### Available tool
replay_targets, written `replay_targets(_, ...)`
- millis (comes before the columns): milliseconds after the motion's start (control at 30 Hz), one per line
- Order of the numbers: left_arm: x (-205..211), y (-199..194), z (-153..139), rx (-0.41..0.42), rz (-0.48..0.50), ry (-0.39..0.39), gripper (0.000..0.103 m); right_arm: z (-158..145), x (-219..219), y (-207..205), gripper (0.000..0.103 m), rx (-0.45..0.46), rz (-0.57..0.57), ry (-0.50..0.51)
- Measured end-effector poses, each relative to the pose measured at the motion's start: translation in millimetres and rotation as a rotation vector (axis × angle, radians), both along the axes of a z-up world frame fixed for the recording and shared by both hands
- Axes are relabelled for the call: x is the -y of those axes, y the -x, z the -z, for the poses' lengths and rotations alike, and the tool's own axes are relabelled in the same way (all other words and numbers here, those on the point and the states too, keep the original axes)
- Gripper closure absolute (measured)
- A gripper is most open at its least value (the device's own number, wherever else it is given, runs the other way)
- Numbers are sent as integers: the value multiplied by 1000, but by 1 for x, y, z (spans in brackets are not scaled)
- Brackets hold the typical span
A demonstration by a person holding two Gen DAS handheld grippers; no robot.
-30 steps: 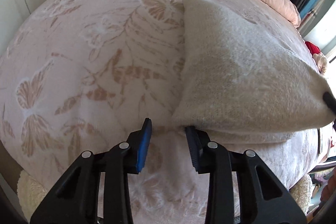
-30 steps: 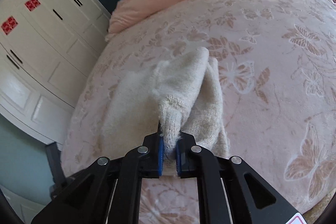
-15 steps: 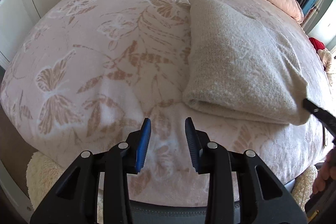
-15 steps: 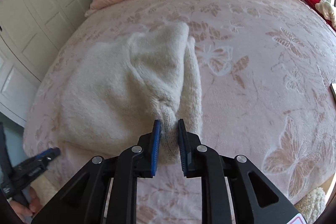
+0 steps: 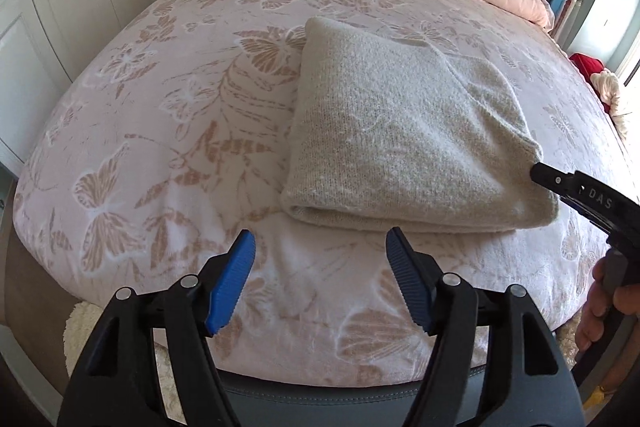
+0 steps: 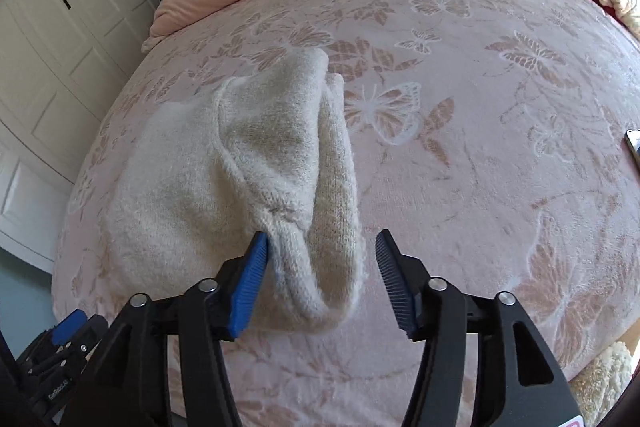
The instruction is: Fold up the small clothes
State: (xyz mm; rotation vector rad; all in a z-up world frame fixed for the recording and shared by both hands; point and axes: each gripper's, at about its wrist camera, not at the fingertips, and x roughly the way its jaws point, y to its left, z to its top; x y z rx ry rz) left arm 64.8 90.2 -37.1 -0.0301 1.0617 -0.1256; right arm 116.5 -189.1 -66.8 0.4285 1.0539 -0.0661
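Lying folded on the bed (image 5: 168, 131): one cream sweater (image 5: 400, 139), fold apparently finished; left gripper (image 5: 320, 279) spread apart, just short of sweater; right gripper (image 6: 320, 275) spread, astride sweater corner, release seemingly done

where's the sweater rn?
The folded cream sweater lies on the butterfly-print bedspread, ahead and right of the open left tongs; its near corner sits between the open right tongs.

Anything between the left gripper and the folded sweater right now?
Nothing but bare butterfly-print blanket. In the left wrist view, the open left gripper sits just short of the cream sweater, with only blanket in the gap.
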Motion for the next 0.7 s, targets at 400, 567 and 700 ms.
replay_targets(400, -6, -5, 14, -41, -15, 11, 37, 27, 0, -23, 76, 10, -100, 88)
replay_targets(567, 7, -1, 12, -32, 26, -17, 35, -38, 4, 10, 74, 164, -6, 20)
replay_targets(700, 12, -2, 10, -17, 30, -16, 31, -41, -5, 32, 80, 188, -16, 10)
